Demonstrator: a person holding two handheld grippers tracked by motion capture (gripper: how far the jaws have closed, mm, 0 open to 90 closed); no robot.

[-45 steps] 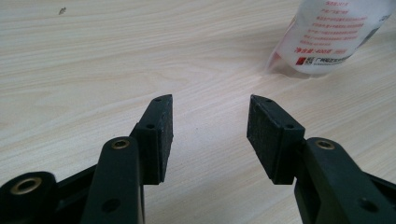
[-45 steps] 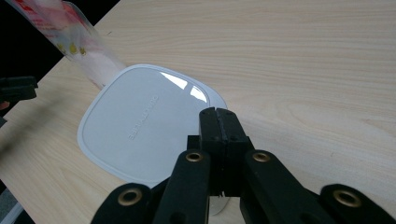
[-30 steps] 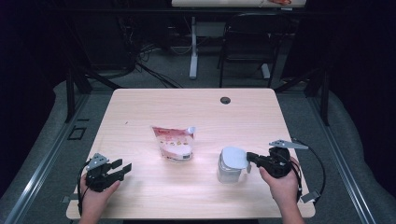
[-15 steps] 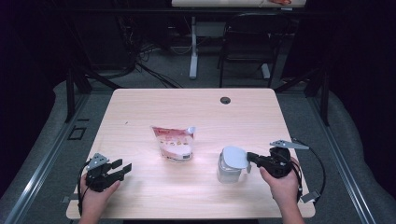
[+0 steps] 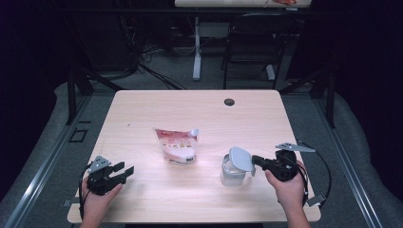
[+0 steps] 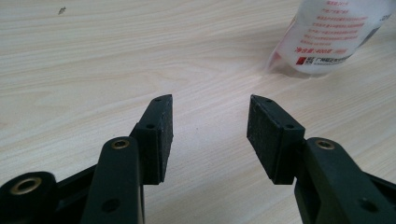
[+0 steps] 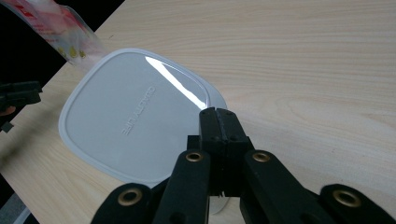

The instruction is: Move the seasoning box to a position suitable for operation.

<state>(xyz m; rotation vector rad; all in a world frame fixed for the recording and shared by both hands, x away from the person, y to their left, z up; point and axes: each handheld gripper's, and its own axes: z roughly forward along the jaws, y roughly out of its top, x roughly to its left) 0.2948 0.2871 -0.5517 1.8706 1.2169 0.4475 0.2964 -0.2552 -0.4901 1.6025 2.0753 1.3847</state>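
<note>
Right gripper fingers pinch the lid edge, holding it tilted over the tub at the counter's right front. Left gripper fingers spread, nothing between. Pouch lies mid-counter.

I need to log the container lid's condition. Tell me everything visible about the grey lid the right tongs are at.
The lid is a pale grey, rounded-rectangle plastic piece with a raised rim and embossed "QUALITY LIFE" lettering, glossy under the light. It looks clean and intact. In the high view it sits tilted over the clear container. The right tongs are shut on its edge. Whether it touches the container is unclear.
</note>
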